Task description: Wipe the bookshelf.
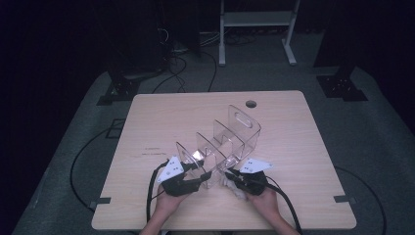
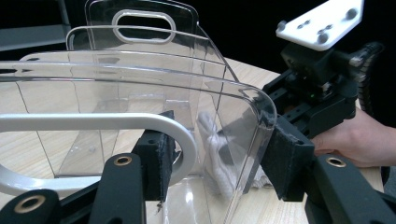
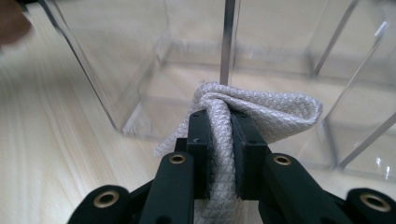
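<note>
Organizer: clear plastic file sorter (image 1: 226, 147), several upright dividers with rounded top corners, tallest end panel with an oval handle slot (image 2: 143, 26); standing on the desk (image 1: 303, 137), near its front middle.
Cloth: pale grey, woven diamond texture, folded into a soft bunch (image 3: 243, 116); lying at the organizer's near end, touching a clear wall.
Left hand-held gripper: (image 1: 188, 177) black, felt-like pads; closed across the near end of the organizer, one pad (image 2: 161, 156) inside against a divider, the other outside on the curved front wall, with a white rounded rim just beside the inner pad.
Right hand-held gripper: (image 3: 219, 140) black arms with brass rivets; clamped tight on the cloth, weave bulging above the pads.
Desk: light wood grain, flat, rounded corners, round cable hole (image 1: 250, 104) near the far edge.
Edges: organizer base set diagonal to the desk edges; both grippers close together at its near end.
Open room: bare desk left, right and behind the organizer; narrower strip between hands and front edge.
</note>
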A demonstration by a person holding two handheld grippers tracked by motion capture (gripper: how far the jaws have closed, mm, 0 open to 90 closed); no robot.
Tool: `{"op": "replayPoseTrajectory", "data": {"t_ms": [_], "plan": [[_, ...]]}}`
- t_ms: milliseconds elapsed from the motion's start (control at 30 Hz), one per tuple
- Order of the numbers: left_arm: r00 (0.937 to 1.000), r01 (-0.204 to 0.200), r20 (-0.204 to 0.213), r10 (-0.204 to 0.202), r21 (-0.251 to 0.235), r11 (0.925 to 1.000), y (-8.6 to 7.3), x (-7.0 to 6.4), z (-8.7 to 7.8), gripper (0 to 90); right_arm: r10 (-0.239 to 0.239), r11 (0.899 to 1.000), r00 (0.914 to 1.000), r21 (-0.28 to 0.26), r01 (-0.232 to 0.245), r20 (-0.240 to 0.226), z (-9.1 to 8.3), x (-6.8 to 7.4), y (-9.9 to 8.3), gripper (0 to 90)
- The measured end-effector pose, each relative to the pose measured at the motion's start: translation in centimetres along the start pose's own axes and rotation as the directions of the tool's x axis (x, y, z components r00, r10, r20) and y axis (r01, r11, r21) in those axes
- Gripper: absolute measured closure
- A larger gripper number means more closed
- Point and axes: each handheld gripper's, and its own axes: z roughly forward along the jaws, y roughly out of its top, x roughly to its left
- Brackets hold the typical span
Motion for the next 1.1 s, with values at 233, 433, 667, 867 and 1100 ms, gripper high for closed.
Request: {"op": "replayPoseTrajectory", "data": {"t_ms": [233, 433, 667, 867, 1100], "plan": [[1.0, -0.002, 0.002, 0.002, 0.002, 1.0, 0.0, 0.0, 0.0, 48.4, -0.002, 0.998, 1.0, -0.064, 0.002, 0.001, -1.1, 0.1, 0.9, 78.7], [1.0, -0.001, 0.004, 0.001, 0.006, 1.0, 0.0, 0.0, -0.1, 48.3, 0.018, 1.0, 0.9997, 0.003, -0.018, -0.018, 0.1, -0.1, 0.0, 78.6], [1.0, -0.003, 0.004, 0.003, 0.009, 1.0, 0.0, 0.0, -0.2, 48.4, 0.009, 1.0, 0.9999, -0.009, -0.009, -0.012, -0.1, 0.0, 0.1, 78.6], [1.0, 0.002, 0.001, -0.002, 0.013, 0.9999, -0.2, -0.6, -0.9, 48.2, 0.03, 0.999, 0.9971, -0.032, -0.033, -0.07, -1.5, 0.0, 0.5, 78.6], [0.9993, -0.006, -0.035, 0.008, 0.051, 0.9987, 0.0, -1.1, -2.2, 38.4, 0.013, 1.0, 0.9963, -0.024, -0.015, -0.085, -3.8, -0.2, 0.2, 78.4]]}}
